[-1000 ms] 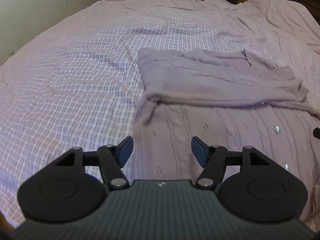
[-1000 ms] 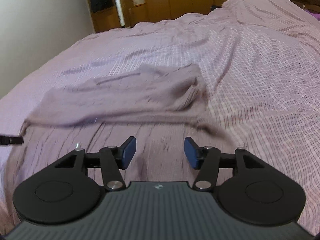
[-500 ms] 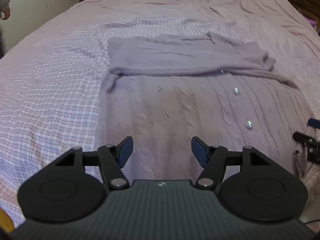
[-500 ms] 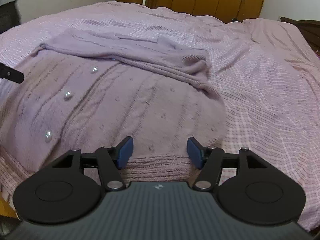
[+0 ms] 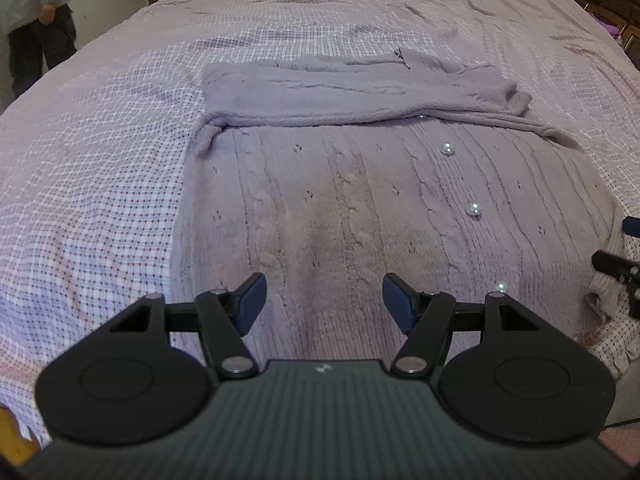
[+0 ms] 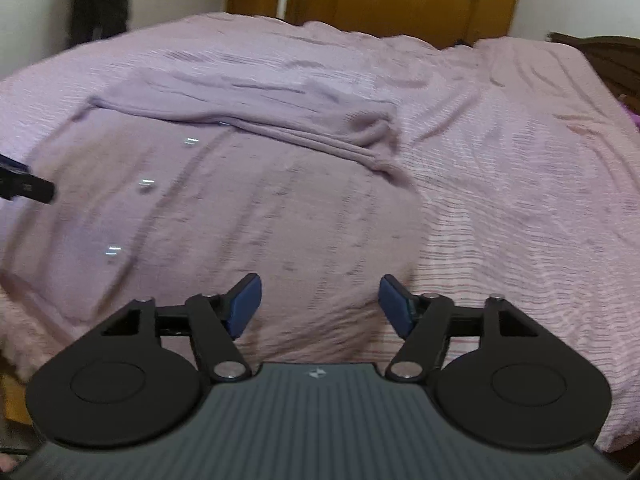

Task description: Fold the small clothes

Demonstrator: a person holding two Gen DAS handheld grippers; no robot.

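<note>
A mauve knitted cardigan (image 5: 360,208) with pearl buttons (image 5: 473,209) lies flat on the bed, its sleeves folded across the far part (image 5: 352,92). It also shows in the right wrist view (image 6: 240,208), blurred. My left gripper (image 5: 322,304) is open and empty above the cardigan's near hem. My right gripper (image 6: 320,304) is open and empty above the hem's right corner. The right gripper's fingers (image 5: 616,266) show at the right edge of the left wrist view. The left gripper's fingers (image 6: 24,186) show at the left edge of the right wrist view.
The bed has a pink checked cover (image 5: 92,168) with wrinkles toward the far side. A person in dark trousers (image 5: 36,32) stands at the bed's far left. Wooden wardrobes (image 6: 400,0) line the back wall. A dark headboard (image 6: 600,56) is at right.
Both grippers have pulled back toward the near edge of the bed, so the whole cardigan now lies ahead of them. Both stayed open. The right wrist view is motion-blurred.
</note>
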